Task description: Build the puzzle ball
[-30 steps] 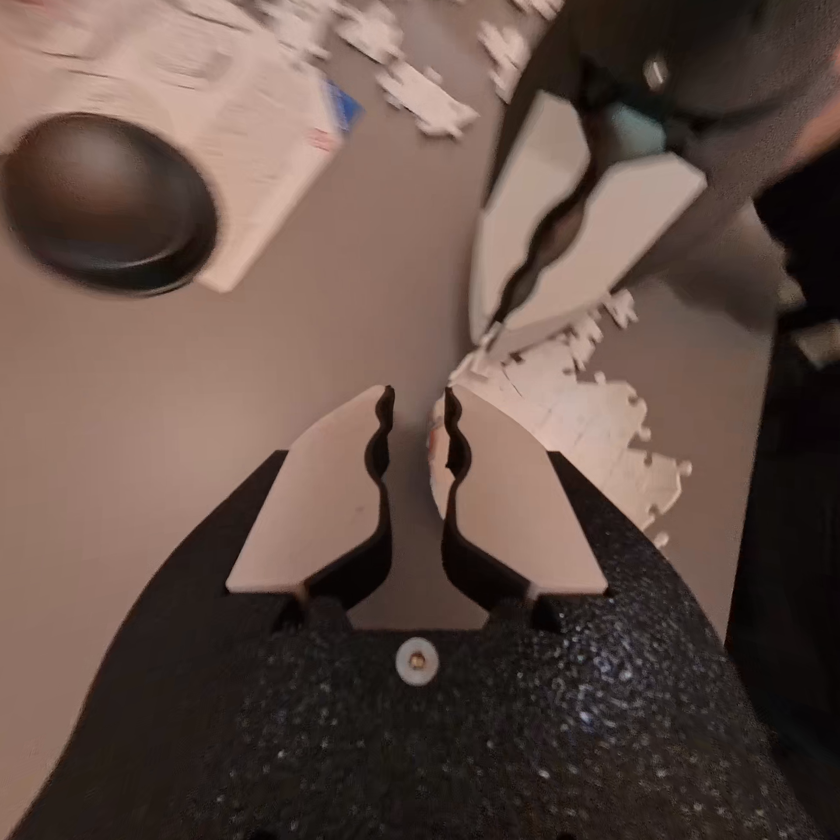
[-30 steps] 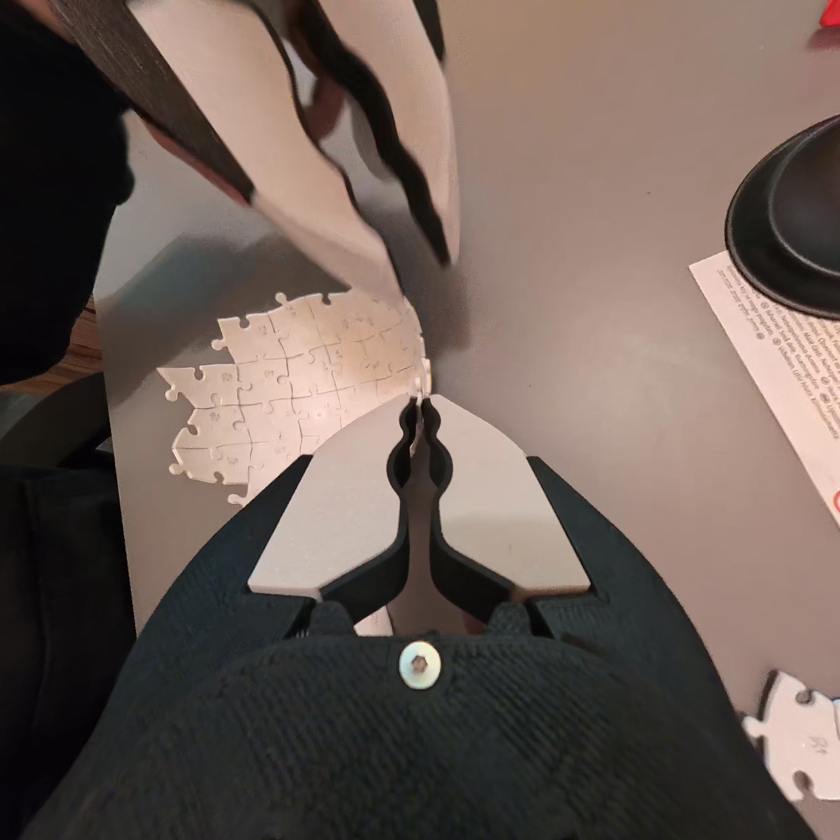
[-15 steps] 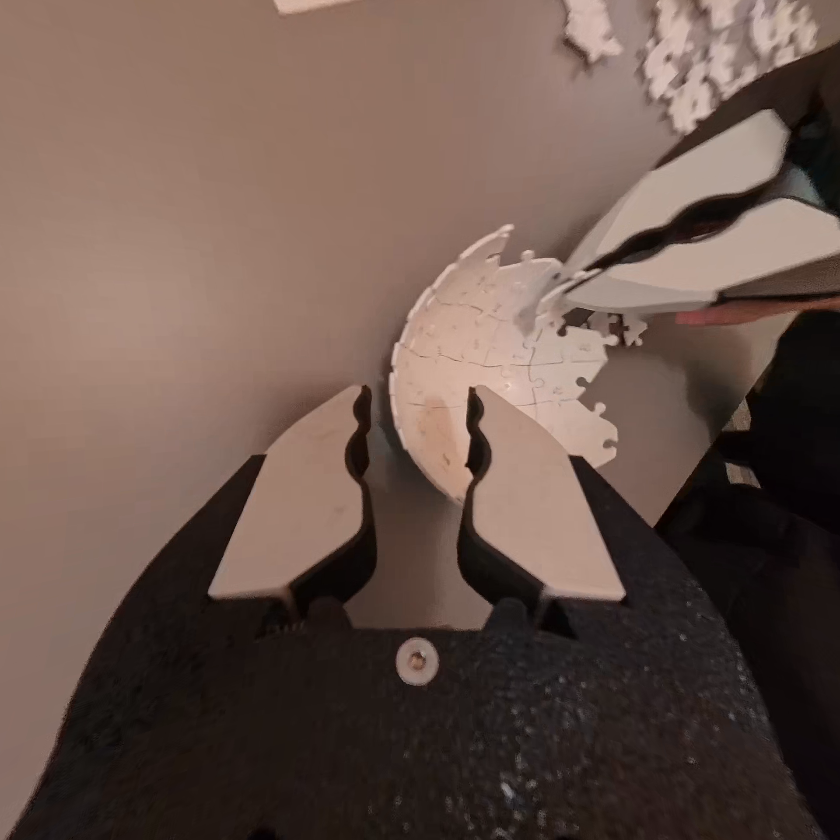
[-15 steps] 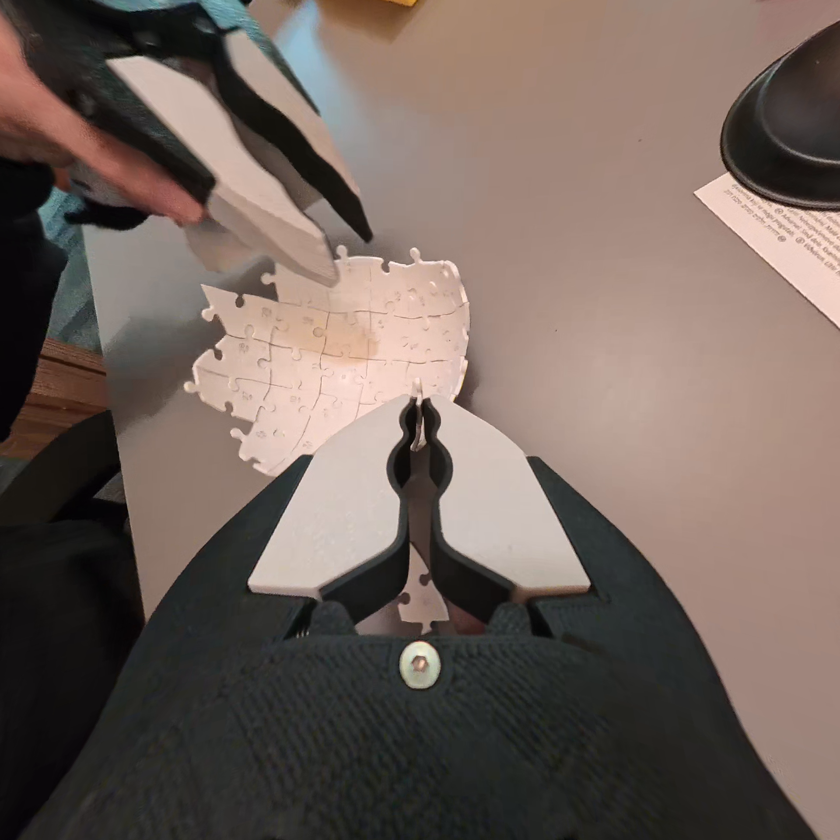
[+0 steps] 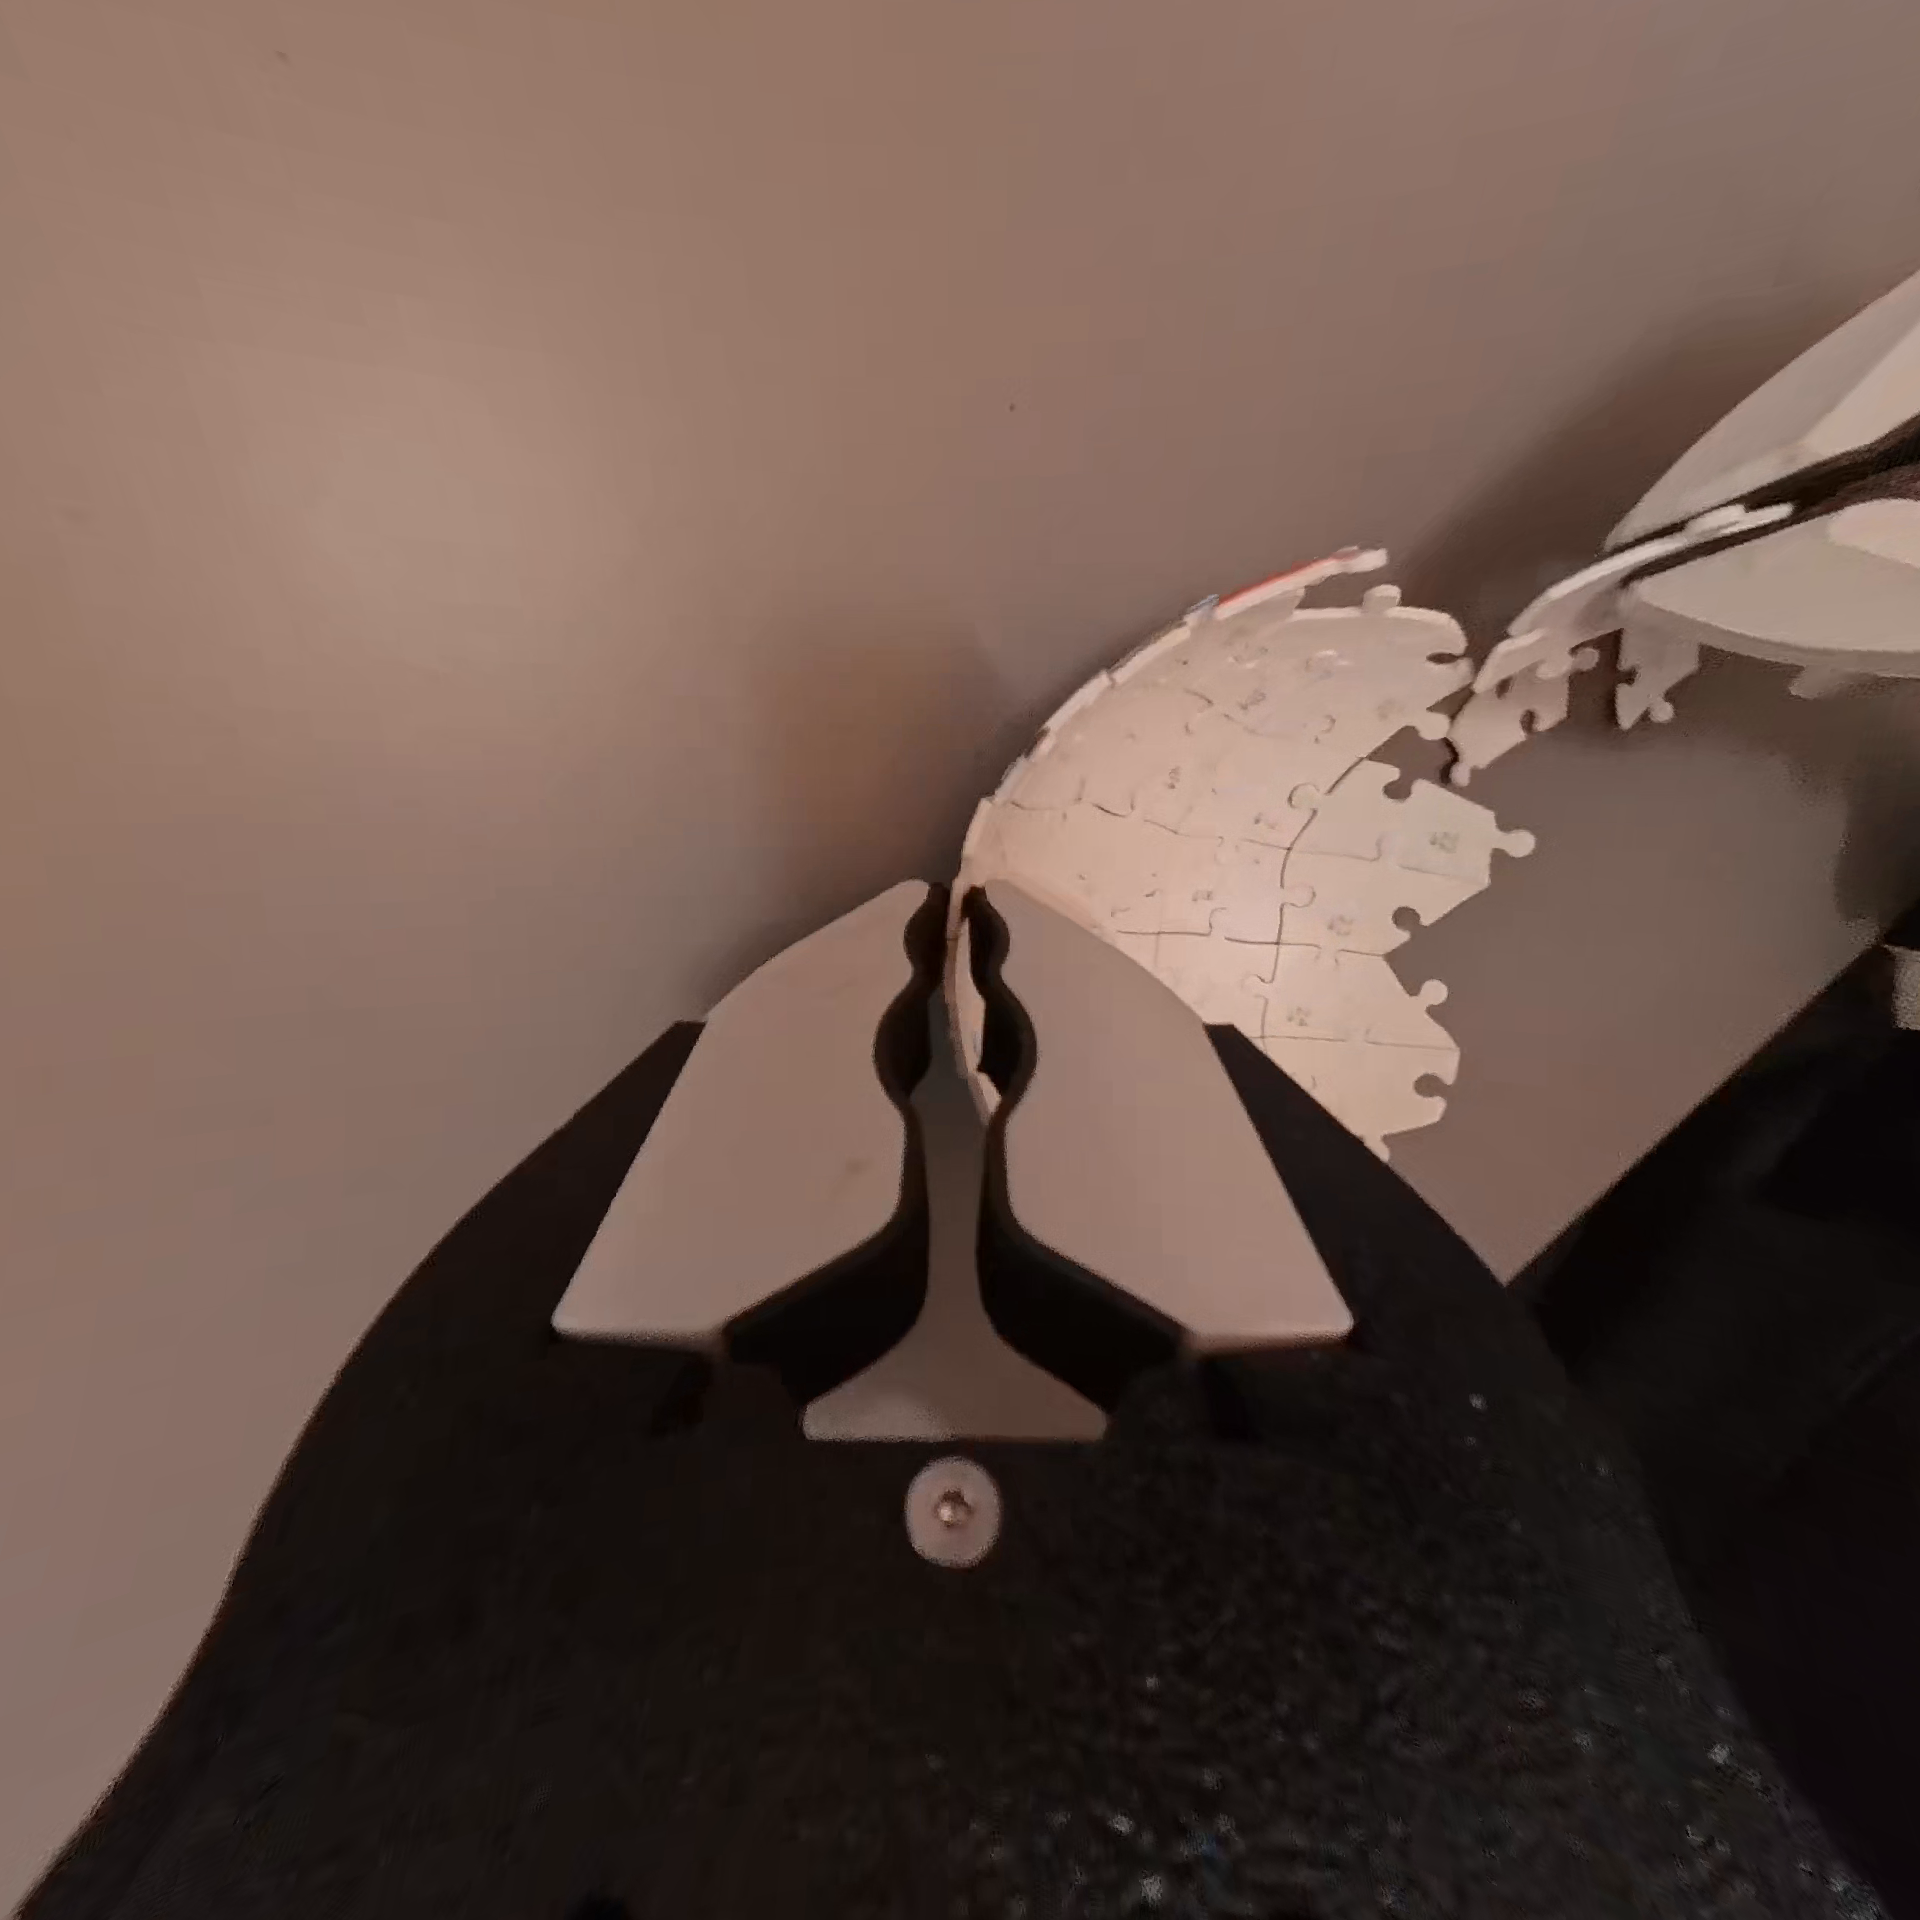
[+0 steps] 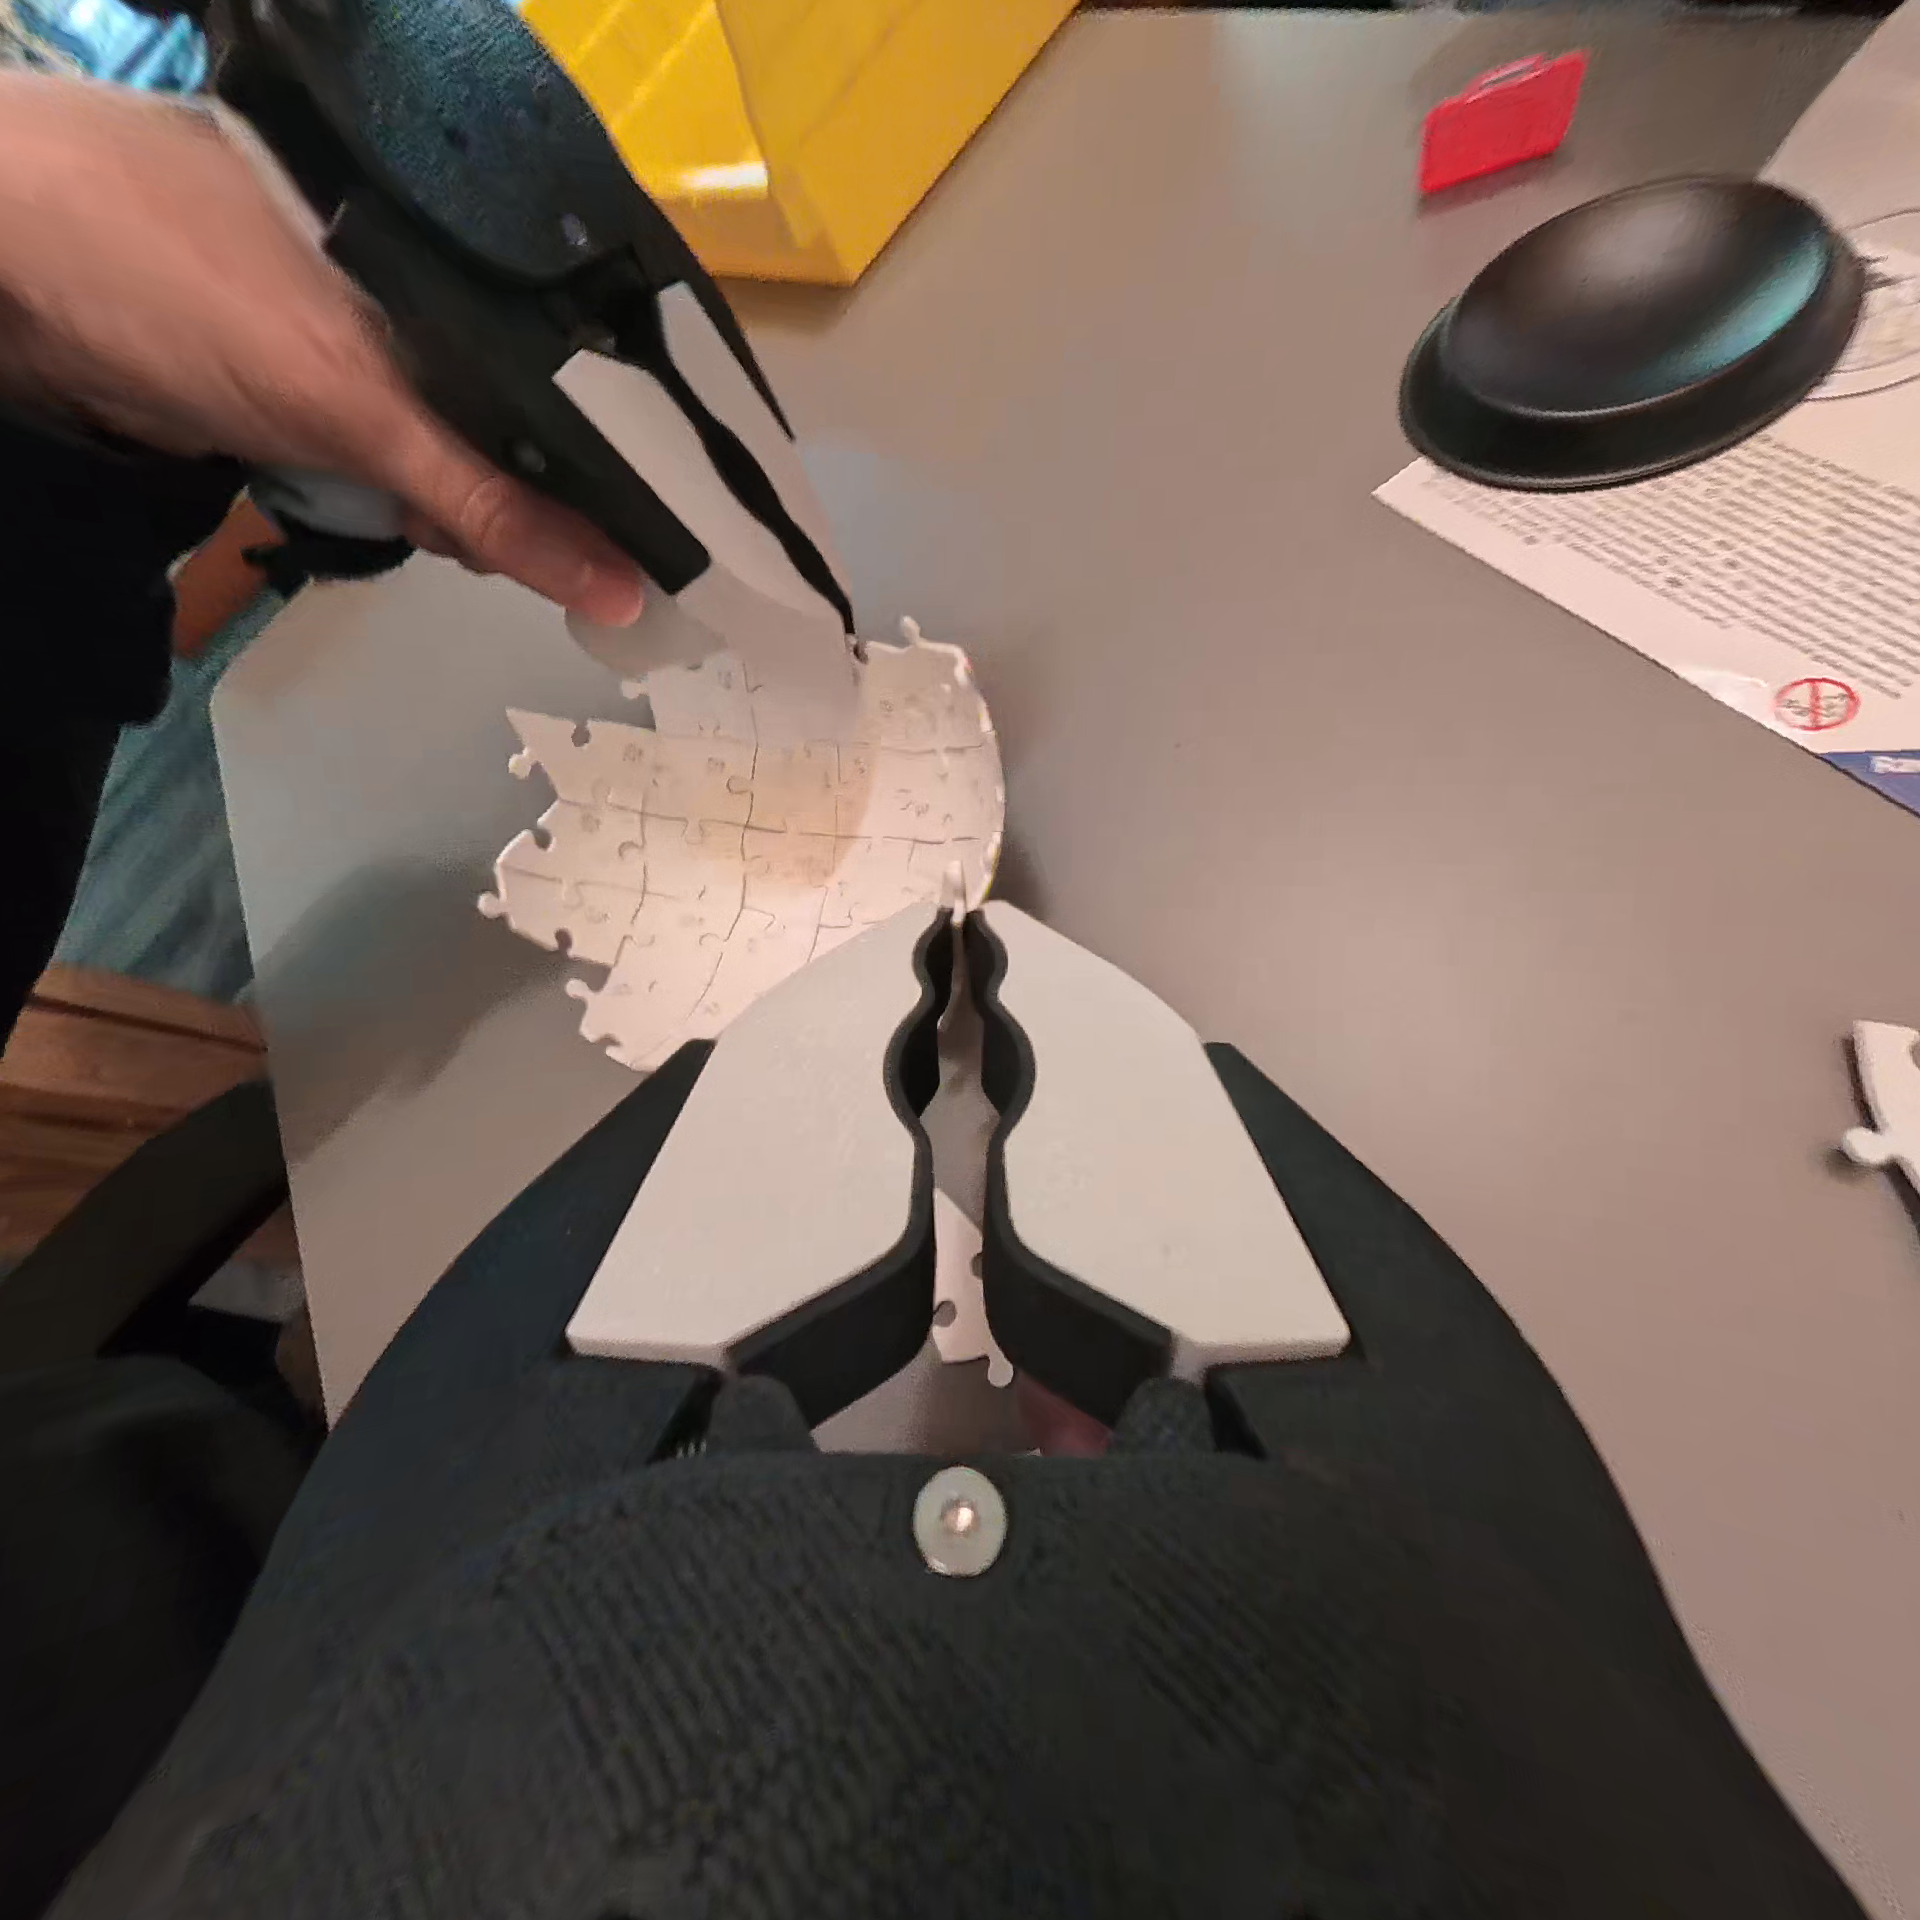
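The partly built puzzle ball [image 5: 1247, 862] is a white curved shell of joined pieces standing on its side on the grey table [image 5: 520, 520]. My left gripper [image 5: 951, 899] is shut on the shell's rim. In the right wrist view the shell [image 6: 748, 821] lies ahead to the left, with the left gripper [image 6: 847, 629] on its far rim. My right gripper [image 6: 961, 914] is shut on a white puzzle piece [image 6: 961, 1299], held edge-on. Its tip is at the shell's near rim. In the left wrist view that piece [image 5: 1527, 675] sticks out of the right gripper [image 5: 1621, 582], close to the shell's edge.
A black dome-shaped stand [image 6: 1631, 332] sits on a printed sheet [image 6: 1662, 561] at the right. A yellow bin [image 6: 810, 125] and a red object [image 6: 1507, 120] lie at the back. A loose piece [image 6: 1891, 1101] lies at the right. The table edge [image 6: 260, 935] runs just left of the shell. Across from one pair of fingers to the other is roughly 11 centimetres.
My left gripper was open around the shell's rim and has shut on it. The shell stands more upright. My right gripper still holds its piece at the shell's rim.
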The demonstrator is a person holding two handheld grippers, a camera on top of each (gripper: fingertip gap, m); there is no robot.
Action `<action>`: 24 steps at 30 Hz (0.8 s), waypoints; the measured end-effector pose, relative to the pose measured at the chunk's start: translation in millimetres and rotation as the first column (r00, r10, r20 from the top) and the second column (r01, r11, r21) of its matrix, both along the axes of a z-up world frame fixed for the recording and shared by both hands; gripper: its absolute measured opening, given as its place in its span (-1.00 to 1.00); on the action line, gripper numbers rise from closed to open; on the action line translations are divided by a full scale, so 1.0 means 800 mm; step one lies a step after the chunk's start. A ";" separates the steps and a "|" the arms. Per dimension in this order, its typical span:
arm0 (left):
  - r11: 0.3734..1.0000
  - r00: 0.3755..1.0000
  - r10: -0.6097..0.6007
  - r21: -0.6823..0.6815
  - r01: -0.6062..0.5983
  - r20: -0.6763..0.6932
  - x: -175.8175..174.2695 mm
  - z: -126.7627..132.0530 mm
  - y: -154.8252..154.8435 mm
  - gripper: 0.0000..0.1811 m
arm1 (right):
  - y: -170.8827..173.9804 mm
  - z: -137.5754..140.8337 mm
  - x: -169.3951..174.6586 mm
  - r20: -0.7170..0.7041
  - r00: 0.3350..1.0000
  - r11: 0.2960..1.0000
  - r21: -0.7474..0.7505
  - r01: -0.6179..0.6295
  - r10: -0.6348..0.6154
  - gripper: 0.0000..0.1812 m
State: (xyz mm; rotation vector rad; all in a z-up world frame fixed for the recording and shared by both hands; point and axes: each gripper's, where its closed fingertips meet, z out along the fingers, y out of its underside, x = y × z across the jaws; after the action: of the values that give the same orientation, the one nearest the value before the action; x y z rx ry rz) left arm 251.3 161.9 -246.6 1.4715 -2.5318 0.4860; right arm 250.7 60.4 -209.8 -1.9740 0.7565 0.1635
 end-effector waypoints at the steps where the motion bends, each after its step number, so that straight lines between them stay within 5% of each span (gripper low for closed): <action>1: 1.000 1.000 0.003 0.016 -0.004 0.027 0.002 0.002 0.000 -0.96 | -0.001 0.002 0.001 0.005 1.000 1.000 0.018 0.023 -0.023 -0.97; 12: 0.981 0.959 0.087 0.142 -0.129 0.270 0.004 0.027 0.005 -0.98 | -0.013 -0.004 -0.007 0.041 0.975 0.971 0.118 0.210 -0.216 -0.97; 19: 0.934 0.955 -0.030 0.348 -0.079 0.296 0.003 0.041 0.009 -0.97 | -0.002 -0.019 -0.007 0.041 0.970 0.967 0.104 0.233 -0.238 -0.97; 24: 0.931 0.950 -0.036 0.356 -0.081 0.311 0.015 0.041 0.009 -0.96 | 0.003 -0.032 -0.012 0.038 0.974 0.973 0.076 0.219 -0.222 -0.97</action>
State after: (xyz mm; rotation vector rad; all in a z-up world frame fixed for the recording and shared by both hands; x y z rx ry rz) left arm 263.5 168.8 -214.2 1.6609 -2.9887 0.2759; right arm 241.1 62.7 -235.4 -1.8055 0.9210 0.0120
